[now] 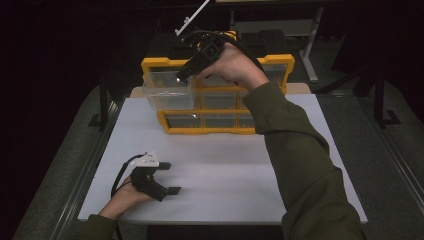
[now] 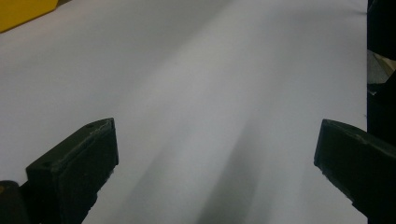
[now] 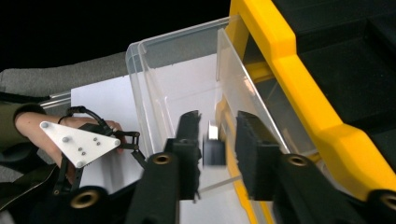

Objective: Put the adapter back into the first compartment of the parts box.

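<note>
Right gripper (image 3: 215,128) at upper centre of high view, over clear drawer (image 3: 177,88) pulled out of yellow cabinet (image 1: 220,95) at its top left corner. Right gripper view: jaws slightly apart, small dark block (image 3: 214,151) between them above drawer; whether pads press on block cannot be told. Left gripper (image 1: 167,177) at lower left of high view, resting on white table (image 1: 240,170); jaws wide apart, nothing between them, bare table beneath.
</note>
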The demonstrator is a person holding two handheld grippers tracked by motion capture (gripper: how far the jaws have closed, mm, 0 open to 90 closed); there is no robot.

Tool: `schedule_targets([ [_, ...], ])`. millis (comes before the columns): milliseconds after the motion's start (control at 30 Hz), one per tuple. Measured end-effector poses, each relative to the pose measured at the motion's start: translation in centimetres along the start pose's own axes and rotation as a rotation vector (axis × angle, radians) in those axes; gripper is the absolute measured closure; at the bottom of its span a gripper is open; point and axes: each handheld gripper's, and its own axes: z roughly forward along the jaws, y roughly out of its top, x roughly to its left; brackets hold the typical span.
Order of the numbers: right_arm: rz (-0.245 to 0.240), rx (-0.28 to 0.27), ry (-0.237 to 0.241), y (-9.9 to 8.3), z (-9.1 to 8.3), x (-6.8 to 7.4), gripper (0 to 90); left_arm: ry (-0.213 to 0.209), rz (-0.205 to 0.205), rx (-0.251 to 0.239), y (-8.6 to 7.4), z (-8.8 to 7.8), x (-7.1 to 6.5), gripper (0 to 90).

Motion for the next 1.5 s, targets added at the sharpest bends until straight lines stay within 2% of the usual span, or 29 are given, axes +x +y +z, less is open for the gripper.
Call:
schedule_targets([
  [133, 0.007, -0.036, -0.016, -0.4, -0.5, 0.1, 55.1, -0.001, 0.001, -0.001, 0.0, 0.0, 0.0, 0.0],
  [167, 0.011, -0.042, -0.017, -0.8, -0.9, 0.2, 50.1, -0.002, 0.001, -0.001, 0.0, 0.0, -0.1, 0.0],
  [267, 0.013, -0.051, -0.033, -1.3, -1.4, 0.3, 47.7, -0.002, 0.003, 0.002, 0.0, 0.0, -0.1, 0.0],
  [433, 0.033, -0.070, -0.037, -3.5, -2.4, 0.8, 38.9, 0.003, 0.009, 0.004, 0.0, 0.0, -0.2, 0.0],
  [467, 0.034, -0.072, -0.047, -4.5, -2.6, 1.0, 36.1, 0.004, 0.010, 0.006, 0.0, 0.0, -0.3, 0.0],
  [600, 0.033, -0.070, -0.055, -6.4, -2.7, 1.5, 31.0, 0.006, 0.008, 0.007, 0.0, 0.1, -0.3, 0.0],
  [633, 0.033, -0.070, -0.055, -6.4, -2.7, 1.5, 31.0, 0.006, 0.005, 0.004, 0.0, 0.1, -0.3, 0.0],
  [667, 0.035, -0.074, -0.065, -7.3, -2.6, 1.6, 29.7, 0.005, 0.003, 0.004, 0.0, 0.1, -0.4, 0.0],
  [900, 0.055, -0.085, -0.086, -9.6, -2.1, 1.9, 26.6, 0.000, 0.007, 0.005, 0.0, 0.2, -0.4, 0.0],
  [933, 0.053, -0.086, -0.095, -10.4, -1.8, 2.0, 25.3, 0.000, 0.008, 0.005, 0.0, 0.2, -0.4, 0.0],
  [1000, 0.055, -0.086, -0.099, -10.7, -1.7, 2.1, 24.5, -0.001, 0.007, 0.006, 0.0, 0.2, -0.4, 0.0],
  [1267, 0.077, -0.089, -0.150, -13.4, -0.5, 2.7, 18.0, 0.002, 0.009, 0.008, 0.0, 0.2, -0.4, 0.0],
  [1500, 0.112, -0.083, -0.183, -16.6, 0.7, 3.5, 13.3, 0.001, 0.010, 0.009, 0.0, 0.3, -0.4, 0.0],
])
